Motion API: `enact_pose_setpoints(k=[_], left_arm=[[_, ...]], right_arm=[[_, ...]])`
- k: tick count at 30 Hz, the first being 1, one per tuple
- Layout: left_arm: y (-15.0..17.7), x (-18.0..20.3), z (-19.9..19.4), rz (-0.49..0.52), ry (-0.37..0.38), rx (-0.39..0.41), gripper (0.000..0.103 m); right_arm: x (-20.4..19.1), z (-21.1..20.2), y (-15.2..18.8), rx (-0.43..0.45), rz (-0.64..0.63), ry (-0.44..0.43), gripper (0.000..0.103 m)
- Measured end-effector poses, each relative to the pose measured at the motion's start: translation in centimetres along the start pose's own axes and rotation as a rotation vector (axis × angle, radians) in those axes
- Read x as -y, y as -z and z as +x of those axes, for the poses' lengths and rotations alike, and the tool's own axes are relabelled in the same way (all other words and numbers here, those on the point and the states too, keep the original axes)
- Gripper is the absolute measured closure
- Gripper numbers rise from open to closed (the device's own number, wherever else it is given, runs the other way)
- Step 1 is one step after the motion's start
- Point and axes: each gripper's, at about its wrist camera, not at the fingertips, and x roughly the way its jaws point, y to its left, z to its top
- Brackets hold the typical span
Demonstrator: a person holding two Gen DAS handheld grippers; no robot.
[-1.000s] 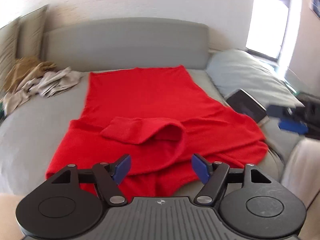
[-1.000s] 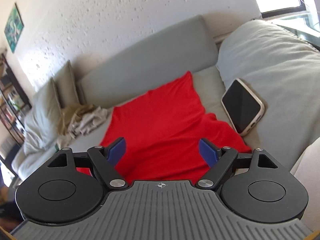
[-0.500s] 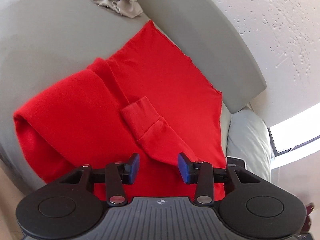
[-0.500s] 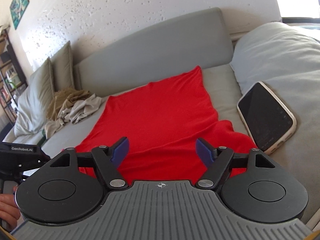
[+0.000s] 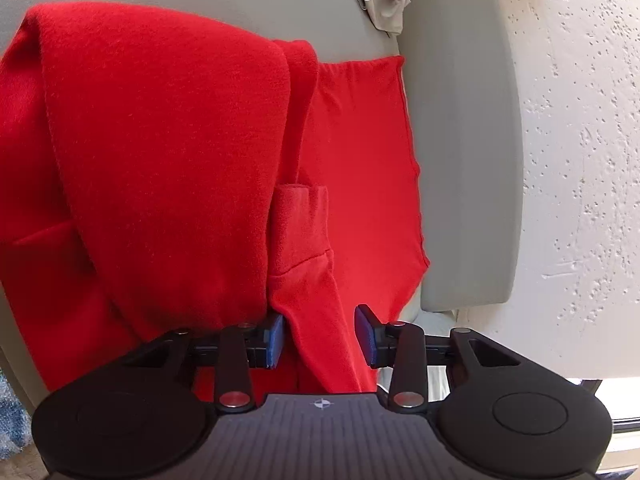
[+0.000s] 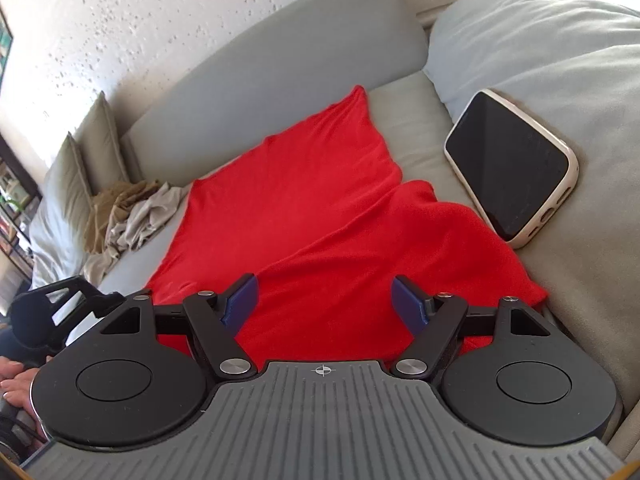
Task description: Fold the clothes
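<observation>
Left gripper (image 5: 319,334): rolled over and dropped close within the last second, jaws narrowed but not yet closed, straddling the sleeve (image 5: 310,248) of the red sweater (image 5: 160,140) on the sofa (image 6: 280,64); likely a sleeve fold. Right gripper (image 6: 323,300): wide open, hovering over the sweater's other side.

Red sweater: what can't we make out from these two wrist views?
- Red sweater near hem: both views, hidden behind the tool bodies.
- Sleeve: runs between the left tool fingers; pad contact unclear.
- Sweater's left part: left wrist, cut by frame edge.
- Clothes pile: too crumpled to count items.
- Right tool: height above the fabric unclear.
</observation>
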Motion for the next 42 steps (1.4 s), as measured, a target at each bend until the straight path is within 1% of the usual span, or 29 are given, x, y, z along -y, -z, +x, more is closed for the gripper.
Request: enact_pose_setpoints(k=[2, 3, 4, 5, 6, 7, 12, 14, 15, 16, 18, 21, 22, 23, 24, 25, 27, 28, 29, 31, 32, 33, 34, 35, 37, 38, 39, 41, 42], left_arm=[[0.4, 0.5, 0.3, 0.023, -0.03, 0.01, 0.072], [0.5, 0.8, 0.4, 0.035, -0.044, 0.015, 0.077], [0.6, 1.0, 0.4, 0.048, -0.055, 0.013, 0.086], [0.6, 1.2, 0.5, 0.061, -0.064, 0.01, 0.091], [0.6, 1.5, 0.4, 0.09, -0.072, 0.014, 0.103], [0.5, 1.9, 0.3, 0.12, -0.08, 0.019, 0.103], [3.4, 8.4, -2.7, 0.555, 0.004, 0.207, 0.103], [4.6, 11.0, -3.9, 0.732, 0.041, 0.285, 0.103], [5.2, 12.3, -4.6, 0.82, 0.059, 0.323, 0.103], [6.5, 13.6, -4.8, 0.925, 0.08, 0.34, 0.103], [10.1, 15.5, -3.4, 1.112, 0.083, 0.336, 0.103], [15.3, 15.7, 0.2, 1.379, 0.012, 0.231, 0.103], [17.2, 14.7, 1.7, 1.466, -0.019, 0.177, 0.103], [18.7, 13.3, 2.8, 1.553, -0.069, 0.123, 0.098], [20.2, 11.8, 3.9, 1.638, -0.122, 0.068, 0.083], [21.6, 10.3, 5.1, 1.718, -0.181, 0.018, 0.073], [23.3, 8.3, 5.2, 1.789, -0.209, -0.009, 0.065], [24.1, 7.3, 5.1, 1.821, -0.22, -0.02, 0.059], [24.2, 7.1, 4.3, 1.831, -0.197, -0.017, 0.055], [23.9, 7.1, 2.3, 1.832, -0.141, 0.002, 0.037], [22.6, 7.5, 1.5, 1.813, -0.101, 0.015, 0.036], [21.9, 7.9, 0.3, 1.778, -0.061, 0.016, 0.035], [21.4, 8.2, -0.9, 1.742, -0.022, 0.017, 0.03], [20.2, 8.5, -1.9, 1.696, 0.0, -0.002, 0.029], [17.5, 8.8, -2.5, 1.581, 0.012, -0.061, 0.029], [16.1, 8.7, -2.8, 1.522, 0.005, -0.079, 0.029], [14.4, 8.5, -2.9, 1.459, -0.004, -0.08, 0.029], [10.7, 7.9, -2.3, 1.319, -0.053, -0.049, 0.038], [8.9, 7.5, -1.9, 1.24, -0.074, -0.03, 0.048]], right_arm=[[0.0, 0.2, 0.1, -0.014, 0.001, 0.01, 0.028], [0.0, 0.2, 0.1, -0.016, -0.003, 0.015, 0.028], [-0.1, 0.2, 0.2, -0.017, -0.007, 0.019, 0.028], [-0.1, 0.1, 0.2, -0.019, -0.01, 0.022, 0.028], [-0.1, 0.1, 0.2, -0.02, -0.012, 0.023, 0.028], [-0.1, 0.1, 0.2, -0.02, -0.01, 0.024, 0.028], [0.3, -0.1, 0.0, -0.019, 0.023, 0.016, 0.028], [0.7, -0.6, -0.2, 0.0, 0.045, 0.015, 0.028], [1.0, -1.1, -0.4, 0.023, 0.061, 0.021, 0.028], [1.3, -1.5, -0.6, 0.045, 0.077, 0.027, 0.028], [2.0, -2.4, -1.0, 0.092, 0.11, 0.04, 0.027], [3.3, -4.0, -1.6, 0.181, 0.174, 0.071, 0.027], [3.7, -4.4, -1.8, 0.202, 0.191, 0.08, 0.027], [3.9, -4.5, -1.9, 0.208, 0.199, 0.084, 0.027], [4.1, -4.7, -2.0, 0.214, 0.208, 0.088, 0.027], [4.4, -4.9, -2.0, 0.221, 0.216, 0.092, 0.027], [4.8, -5.2, -2.2, 0.232, 0.231, 0.1, 0.027], [4.8, -5.2, -2.3, 0.233, 0.229, 0.099, 0.027], [4.8, -5.3, -2.3, 0.234, 0.227, 0.099, 0.027], [4.7, -5.2, -2.3, 0.236, 0.221, 0.099, 0.027], [4.6, -5.0, -2.4, 0.234, 0.215, 0.1, 0.027], [4.5, -4.9, -2.4, 0.232, 0.207, 0.101, 0.027], [4.3, -4.7, -2.3, 0.226, 0.192, 0.104, 0.027], [4.0, -4.6, -2.2, 0.22, 0.176, 0.106, 0.027], [3.5, -4.3, -1.9, 0.209, 0.145, 0.111, 0.027], [3.3, -4.2, -1.8, 0.203, 0.129, 0.113, 0.027], [3.0, -4.0, -1.7, 0.197, 0.113, 0.116, 0.027], [2.5, -3.7, -1.4, 0.185, 0.082, 0.121, 0.027], [2.3, -3.6, -1.3, 0.18, 0.066, 0.123, 0.027]])
